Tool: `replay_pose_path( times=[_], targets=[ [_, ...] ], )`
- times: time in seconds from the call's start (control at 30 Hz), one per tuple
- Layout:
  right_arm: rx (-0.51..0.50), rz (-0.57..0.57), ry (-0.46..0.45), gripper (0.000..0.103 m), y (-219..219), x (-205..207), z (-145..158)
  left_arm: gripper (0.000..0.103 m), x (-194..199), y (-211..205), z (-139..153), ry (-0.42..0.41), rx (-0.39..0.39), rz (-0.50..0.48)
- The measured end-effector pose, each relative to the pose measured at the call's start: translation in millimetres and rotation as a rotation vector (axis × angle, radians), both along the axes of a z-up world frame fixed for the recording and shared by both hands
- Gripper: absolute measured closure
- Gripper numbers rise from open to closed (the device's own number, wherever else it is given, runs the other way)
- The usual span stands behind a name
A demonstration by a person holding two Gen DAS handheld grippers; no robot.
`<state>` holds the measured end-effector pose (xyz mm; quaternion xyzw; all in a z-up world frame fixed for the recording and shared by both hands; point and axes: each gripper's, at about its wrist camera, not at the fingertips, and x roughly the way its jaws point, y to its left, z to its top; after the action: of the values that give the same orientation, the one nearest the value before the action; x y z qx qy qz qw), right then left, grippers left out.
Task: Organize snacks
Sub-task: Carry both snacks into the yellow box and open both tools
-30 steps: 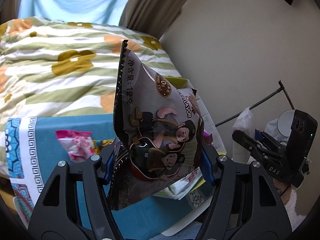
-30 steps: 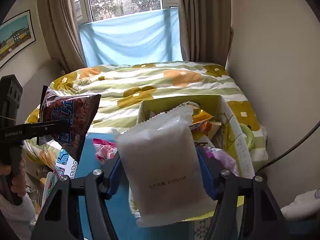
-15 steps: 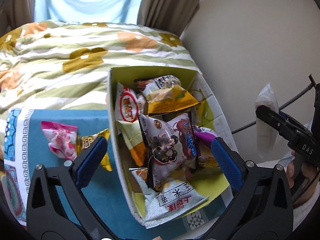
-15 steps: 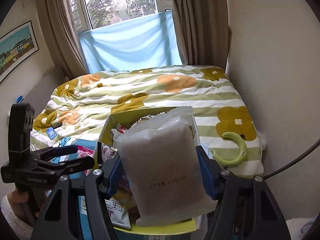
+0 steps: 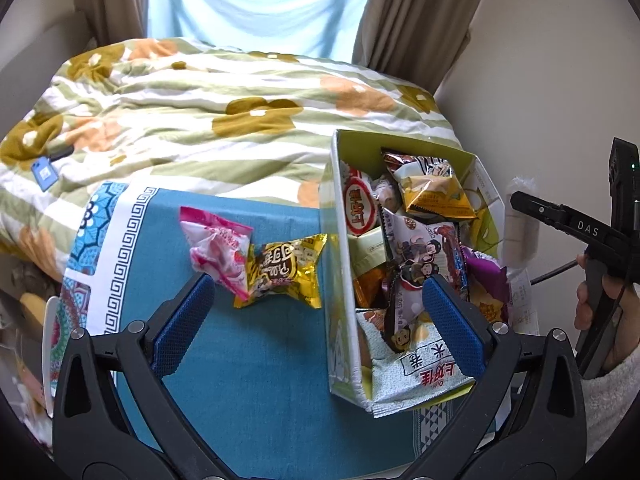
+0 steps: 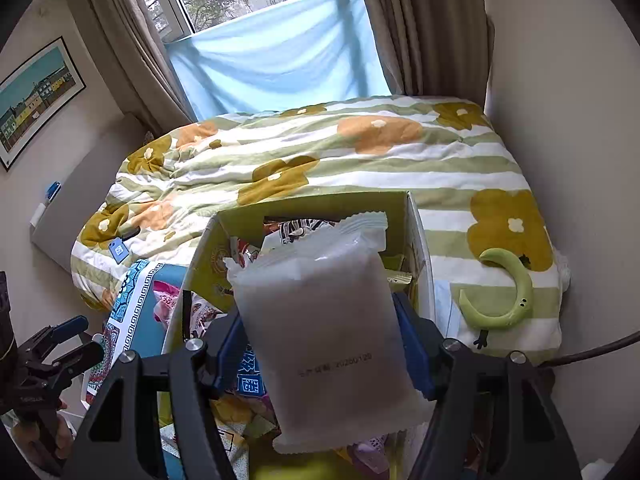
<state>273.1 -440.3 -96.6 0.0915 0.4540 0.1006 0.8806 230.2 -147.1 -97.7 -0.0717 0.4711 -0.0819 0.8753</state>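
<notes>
My left gripper (image 5: 314,312) hangs with its jaws spread wide and nothing between them, over a teal cloth (image 5: 248,360) with a patterned white-and-blue border that covers the bench. Just ahead of the left jaw lie a pink snack packet (image 5: 214,248) and a gold-wrapped snack (image 5: 282,274), touching each other. Ahead of the right jaw stands the yellow-green box (image 5: 340,264), crammed with snack bags, a cartoon-printed bag (image 5: 420,264) on top.

My right gripper (image 6: 320,344) has its jaws pinching a white frosted packet (image 6: 324,332), held upright above the box (image 6: 304,206), whose open top sits directly beyond my jaws.

Past the bench is a bed with a green-striped flower quilt (image 6: 320,160); a green crescent-shaped object (image 6: 508,292) rests on it to the right of my right jaws. Further off are a window with a blue sheet (image 6: 280,52) across it, brown curtains (image 6: 424,24), and a framed picture (image 6: 32,96) on the left wall.
</notes>
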Motion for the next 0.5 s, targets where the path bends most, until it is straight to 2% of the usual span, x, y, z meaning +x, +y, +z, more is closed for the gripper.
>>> replay_pose_path(
  times=[0.1,0.13,0.17,0.23,0.5],
  targets=[
    [0.029,-0.024,0.005,0.039,-3.6,5.6,-9.0,0.001,-9.1,7.4,-2.5,0.001,0.033,0.016],
    [0.059,-0.031,-0.015,0.034,-6.3,4.4,-8.8,0.001,-13.1,10.7,-2.4,0.0,0.042,0.022],
    [0.093,-0.035,-0.037,0.018,-8.4,2.9,-7.3,0.001,-16.7,13.4,-3.1,0.001,0.049,0.027],
    [0.125,-0.04,-0.07,0.004,-9.8,-2.7,-4.5,0.001,-22.7,19.9,-6.0,0.006,0.049,0.038],
    [0.08,-0.028,-0.088,0.004,1.3,-21.7,-4.0,0.001,-39.1,38.0,-10.0,0.015,0.042,0.058]
  ],
)
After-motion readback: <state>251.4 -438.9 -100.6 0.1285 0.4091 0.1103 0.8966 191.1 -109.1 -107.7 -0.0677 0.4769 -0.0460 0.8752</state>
